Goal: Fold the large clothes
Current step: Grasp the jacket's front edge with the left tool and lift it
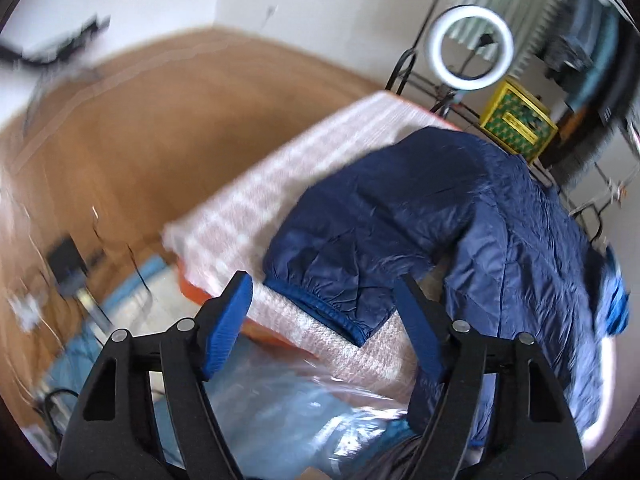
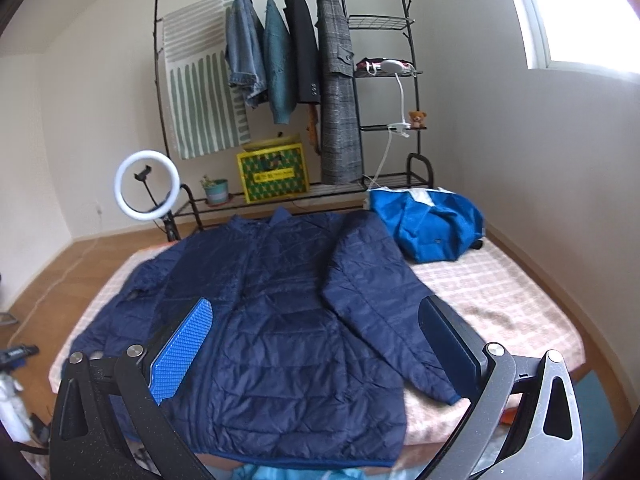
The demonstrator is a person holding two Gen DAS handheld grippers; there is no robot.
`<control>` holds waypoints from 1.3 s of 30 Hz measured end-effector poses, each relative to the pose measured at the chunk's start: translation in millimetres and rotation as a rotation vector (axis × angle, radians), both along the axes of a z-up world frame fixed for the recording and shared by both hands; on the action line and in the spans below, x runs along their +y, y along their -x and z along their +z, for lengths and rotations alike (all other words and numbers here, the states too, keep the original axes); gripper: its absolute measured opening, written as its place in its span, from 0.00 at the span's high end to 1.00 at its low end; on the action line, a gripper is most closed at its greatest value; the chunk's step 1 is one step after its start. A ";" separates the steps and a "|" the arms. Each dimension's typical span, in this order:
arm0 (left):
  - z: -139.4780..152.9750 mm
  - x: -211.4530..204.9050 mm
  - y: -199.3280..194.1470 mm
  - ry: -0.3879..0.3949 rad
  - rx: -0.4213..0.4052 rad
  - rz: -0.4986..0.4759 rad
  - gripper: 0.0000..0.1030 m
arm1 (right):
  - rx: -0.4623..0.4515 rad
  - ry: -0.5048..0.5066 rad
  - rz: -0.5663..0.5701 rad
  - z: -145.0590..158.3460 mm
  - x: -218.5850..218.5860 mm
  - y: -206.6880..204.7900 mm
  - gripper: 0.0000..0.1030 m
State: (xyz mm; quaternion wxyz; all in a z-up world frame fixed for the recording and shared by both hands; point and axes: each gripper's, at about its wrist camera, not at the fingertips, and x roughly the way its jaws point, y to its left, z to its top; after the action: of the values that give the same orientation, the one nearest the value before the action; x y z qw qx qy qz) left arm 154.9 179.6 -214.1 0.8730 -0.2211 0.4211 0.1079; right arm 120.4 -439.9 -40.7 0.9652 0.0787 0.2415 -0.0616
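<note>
Navy puffer jacket lies flat on the checked bed; left gripper and right gripper both gape, holding nothing.

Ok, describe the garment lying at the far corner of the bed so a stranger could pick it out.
Start at the bed with the pink checked cover. A navy quilted jacket lies spread flat across most of it. Behind that, at the far right corner near the clothes rack, sits the bright blue fleece garment: crumpled, fuzzy, much lighter blue, with a white strip near its top.
</note>
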 end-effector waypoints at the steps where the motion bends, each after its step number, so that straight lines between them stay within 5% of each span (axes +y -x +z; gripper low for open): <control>1: -9.8 6.1 -5.1 0.044 0.020 0.007 0.27 | 0.001 -0.011 0.011 -2.0 0.7 -2.7 0.00; 6: -52.6 24.4 -33.9 0.190 0.112 0.041 0.28 | 0.014 -0.032 0.045 -10.9 9.5 -14.7 0.00; 9: -72.1 30.9 -45.4 0.230 0.164 0.069 0.37 | 0.022 -0.042 0.058 -14.2 12.5 -19.2 0.00; 15: -86.6 30.4 -53.7 0.188 0.204 0.098 0.46 | 0.028 -0.038 0.081 -19.9 13.0 -20.3 0.00; 20: -87.5 31.0 -61.9 0.181 0.216 0.101 0.83 | 0.038 -0.061 0.091 -28.1 9.9 -21.2 0.00; 31: -47.5 20.9 -66.7 0.120 0.144 0.078 0.92 | 0.023 -0.043 0.247 -27.7 29.8 -23.0 0.00; 39: 8.1 10.0 -66.4 0.164 0.032 0.012 0.92 | -0.028 0.023 0.439 -12.2 71.8 -38.7 0.05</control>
State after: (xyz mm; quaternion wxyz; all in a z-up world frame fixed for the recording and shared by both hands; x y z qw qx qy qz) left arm 221.3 189.6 -206.0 0.8444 -0.2926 0.4413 0.0820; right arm 159.1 -368.1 -52.9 0.9596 0.0139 0.2389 0.1481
